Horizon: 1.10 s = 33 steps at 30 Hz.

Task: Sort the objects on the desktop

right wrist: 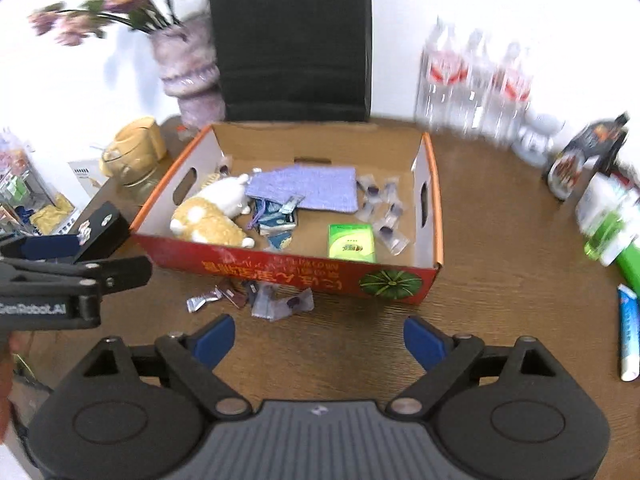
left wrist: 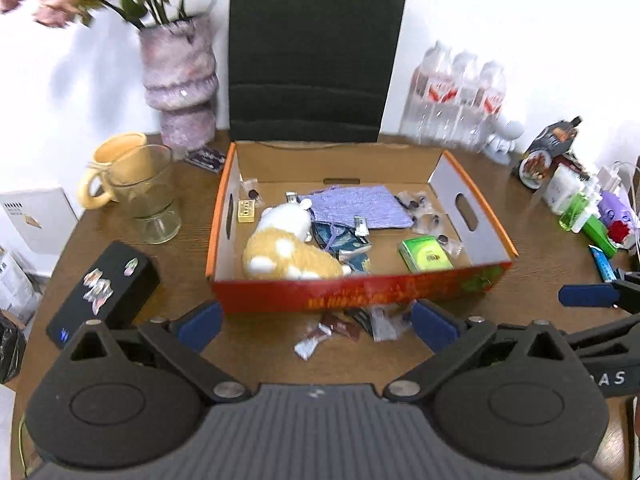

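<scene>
An open cardboard box (left wrist: 352,294) (right wrist: 280,270) with a red front stands mid-table. It holds a plush dog (left wrist: 288,244) (right wrist: 212,216), a purple cloth (left wrist: 356,204) (right wrist: 308,188), a green packet (left wrist: 426,254) (right wrist: 352,242) and small sachets (right wrist: 384,212). Loose candy wrappers and sachets (left wrist: 344,330) (right wrist: 256,300) lie on the table before the box. My left gripper (left wrist: 316,324) is open and empty just in front of them. My right gripper (right wrist: 318,338) is open and empty, to the right of the wrappers.
Wooden table with a yellow mug (left wrist: 112,168), a glass jug (left wrist: 148,196), a black box (left wrist: 104,284), a flower vase (left wrist: 180,80), water bottles (left wrist: 456,92), a white figurine (left wrist: 504,140), a blue tube (right wrist: 628,332) and cartons and bottles (right wrist: 608,216) at the right. A black chair (left wrist: 312,52) stands behind.
</scene>
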Each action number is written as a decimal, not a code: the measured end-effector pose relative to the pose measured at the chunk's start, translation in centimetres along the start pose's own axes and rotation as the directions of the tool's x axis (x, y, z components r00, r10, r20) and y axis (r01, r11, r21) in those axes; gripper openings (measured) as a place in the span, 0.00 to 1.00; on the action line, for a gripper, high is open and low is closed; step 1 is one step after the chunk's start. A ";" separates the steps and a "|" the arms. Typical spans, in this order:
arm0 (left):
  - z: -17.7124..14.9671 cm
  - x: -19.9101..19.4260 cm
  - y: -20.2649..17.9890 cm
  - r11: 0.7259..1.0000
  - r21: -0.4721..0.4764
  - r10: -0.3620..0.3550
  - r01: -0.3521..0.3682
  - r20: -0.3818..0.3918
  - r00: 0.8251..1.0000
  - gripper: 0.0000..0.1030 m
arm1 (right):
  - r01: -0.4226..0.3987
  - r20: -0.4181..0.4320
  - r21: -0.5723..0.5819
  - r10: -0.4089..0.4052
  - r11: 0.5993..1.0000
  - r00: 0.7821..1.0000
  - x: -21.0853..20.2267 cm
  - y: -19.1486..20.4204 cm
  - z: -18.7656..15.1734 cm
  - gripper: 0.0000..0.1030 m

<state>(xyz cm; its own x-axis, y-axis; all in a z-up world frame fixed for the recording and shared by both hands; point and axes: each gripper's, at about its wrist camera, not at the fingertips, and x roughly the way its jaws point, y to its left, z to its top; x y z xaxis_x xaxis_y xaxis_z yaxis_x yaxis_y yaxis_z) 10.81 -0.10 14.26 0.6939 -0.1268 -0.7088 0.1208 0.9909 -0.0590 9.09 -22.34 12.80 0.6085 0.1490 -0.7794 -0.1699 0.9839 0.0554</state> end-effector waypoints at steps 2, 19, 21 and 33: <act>-2.7 -1.7 -0.3 1.000 -0.006 0.029 -0.028 0.064 0.998 1.00 | 0.033 0.083 -0.005 -0.032 0.999 0.996 -1.0 0.4 -2.6 0.89; -16.9 -0.4 -0.3 0.994 0.040 0.093 -0.098 0.109 0.990 1.00 | 0.020 0.209 0.047 -0.030 0.999 0.977 0.9 2.4 -16.7 0.89; -17.2 -0.1 -0.1 0.995 0.026 0.095 -0.098 0.104 0.990 1.00 | 0.019 0.203 0.041 -0.027 0.999 0.979 1.5 2.6 -17.1 0.89; -18.3 1.5 -0.6 0.994 0.037 0.099 -0.103 0.085 0.991 1.00 | 0.053 0.190 0.011 -0.054 0.999 0.980 3.4 3.3 -17.7 0.89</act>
<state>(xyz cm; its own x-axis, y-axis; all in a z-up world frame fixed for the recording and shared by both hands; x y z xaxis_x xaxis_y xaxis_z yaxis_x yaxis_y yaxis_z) -1.21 -0.10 0.34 0.7606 -0.0313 -0.6485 0.0749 0.9964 0.0398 -3.16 -20.34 -0.75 0.7528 0.1115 -0.6488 -0.1291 0.9914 0.0206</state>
